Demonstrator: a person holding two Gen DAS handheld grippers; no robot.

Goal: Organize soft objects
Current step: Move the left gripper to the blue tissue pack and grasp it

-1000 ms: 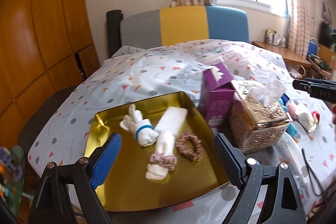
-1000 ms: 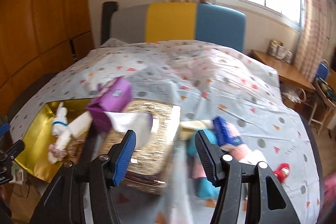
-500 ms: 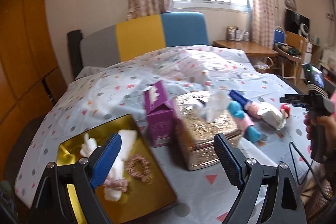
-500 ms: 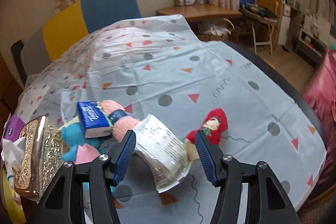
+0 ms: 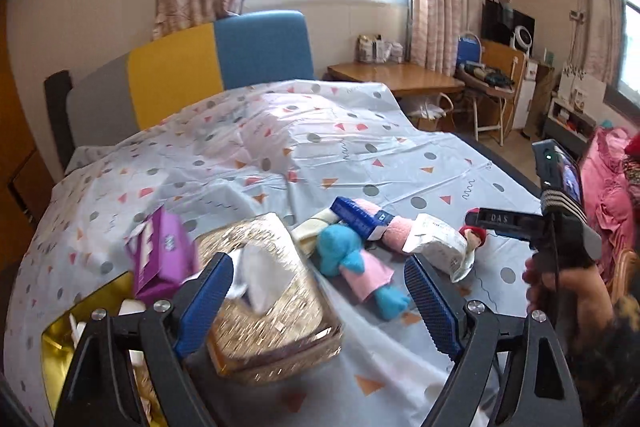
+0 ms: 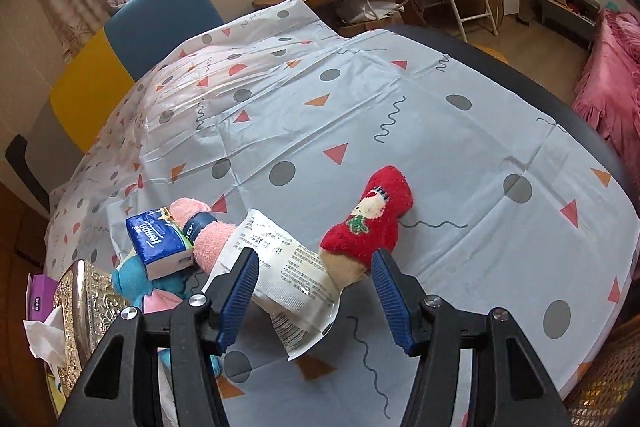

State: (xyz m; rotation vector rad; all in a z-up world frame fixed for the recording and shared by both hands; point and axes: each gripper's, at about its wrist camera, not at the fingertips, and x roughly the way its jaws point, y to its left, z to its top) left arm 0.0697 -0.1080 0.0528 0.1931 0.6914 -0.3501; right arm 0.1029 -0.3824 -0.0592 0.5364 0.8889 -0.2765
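Note:
A red Christmas sock (image 6: 370,217) lies on the patterned tablecloth, just ahead of my open, empty right gripper (image 6: 316,291). A white printed packet (image 6: 288,267) lies between its fingers. A pink rolled sock (image 6: 204,235), a blue tissue pack (image 6: 158,241) and a blue-and-pink plush toy (image 5: 352,263) lie to the left. My left gripper (image 5: 318,301) is open and empty, above the plush toy and the gold tissue box (image 5: 268,299). The right gripper shows in the left wrist view (image 5: 516,223) at the right.
A purple box (image 5: 160,255) stands left of the gold tissue box. A gold tray (image 5: 64,343) with white soft items lies at the lower left. The table edge (image 6: 600,163) curves at the right. A bed headboard, a desk and chairs stand behind.
Both grippers have swung right. The tray has slid to the left edge of the left view. The red sock and white packet now sit closer in the right view.

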